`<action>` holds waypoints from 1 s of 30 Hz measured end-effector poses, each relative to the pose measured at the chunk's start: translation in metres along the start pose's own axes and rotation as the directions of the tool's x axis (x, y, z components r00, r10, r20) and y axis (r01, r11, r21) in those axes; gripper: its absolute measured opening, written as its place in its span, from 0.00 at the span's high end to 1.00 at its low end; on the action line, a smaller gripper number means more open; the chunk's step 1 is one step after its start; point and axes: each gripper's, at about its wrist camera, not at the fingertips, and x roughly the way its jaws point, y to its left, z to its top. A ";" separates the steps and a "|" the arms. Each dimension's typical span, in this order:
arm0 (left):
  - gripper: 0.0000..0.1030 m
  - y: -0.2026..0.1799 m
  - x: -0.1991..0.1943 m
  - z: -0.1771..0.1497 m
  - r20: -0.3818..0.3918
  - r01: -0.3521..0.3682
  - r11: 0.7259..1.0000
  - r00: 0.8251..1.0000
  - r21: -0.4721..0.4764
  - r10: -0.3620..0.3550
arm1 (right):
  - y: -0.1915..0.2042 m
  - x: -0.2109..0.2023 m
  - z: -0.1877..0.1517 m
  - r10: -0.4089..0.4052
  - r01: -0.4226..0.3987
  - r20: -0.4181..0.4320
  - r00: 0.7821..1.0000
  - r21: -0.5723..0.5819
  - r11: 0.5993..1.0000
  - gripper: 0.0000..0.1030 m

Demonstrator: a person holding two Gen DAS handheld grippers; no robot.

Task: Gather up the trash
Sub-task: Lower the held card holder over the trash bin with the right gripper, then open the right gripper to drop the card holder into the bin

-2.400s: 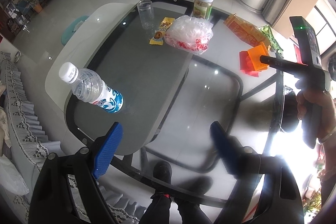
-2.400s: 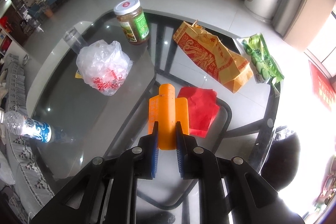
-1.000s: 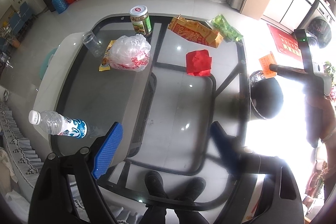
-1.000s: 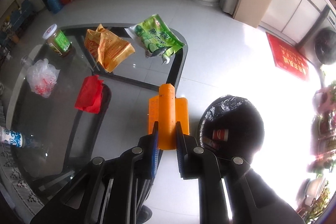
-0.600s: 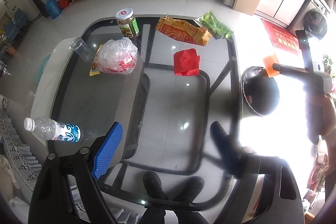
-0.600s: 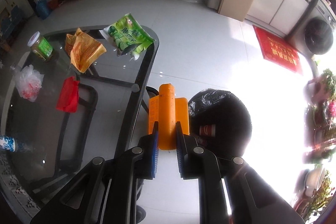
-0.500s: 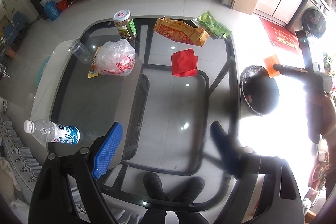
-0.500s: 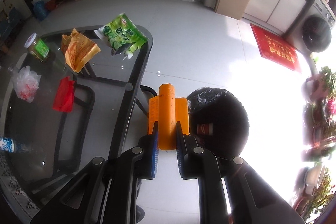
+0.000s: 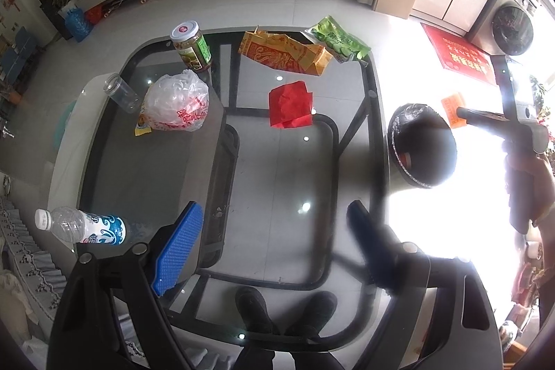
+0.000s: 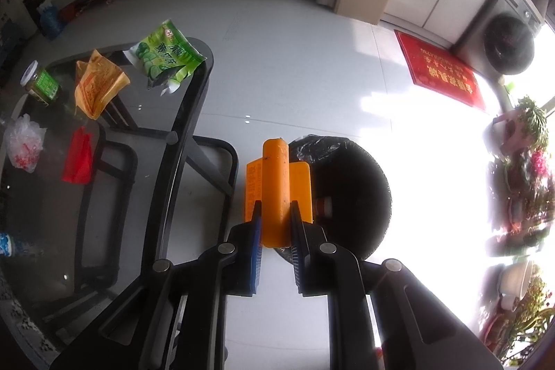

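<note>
My right gripper (image 10: pixel 275 224) is shut on an orange box (image 10: pixel 275 188), held in the air off the table's edge, just left of a black-lined trash bin (image 10: pixel 350 196). The left wrist view shows the same box (image 9: pixel 453 108) beyond the bin (image 9: pixel 421 144). My left gripper (image 9: pixel 274 241) stands open and empty above the glass table (image 9: pixel 138 162). On the table lie a red wrapper (image 9: pixel 290 104), a yellow-orange paper bag (image 9: pixel 282 52), a green snack packet (image 9: pixel 338 39), a white plastic bag (image 9: pixel 177 104) and a plastic bottle (image 9: pixel 81 226).
A lidded jar (image 9: pixel 190 45) and a clear cup (image 9: pixel 119 92) stand at the table's far left. A small yellow packet (image 9: pixel 141 127) lies under the white bag. The person's shoes (image 9: pixel 284 311) show below the glass. A red mat (image 10: pixel 440 71) lies on the tile floor.
My right gripper has carried the orange box rightwards off the table to beside the bin. The left gripper has drifted a little, so the table looks smaller and further left.
</note>
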 end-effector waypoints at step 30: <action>0.19 -0.005 0.021 -0.004 -0.038 -0.029 0.999 0.999 0.018 0.030 | -0.086 0.133 -0.022 -0.124 0.154 -0.230 0.965 0.113 0.982 0.92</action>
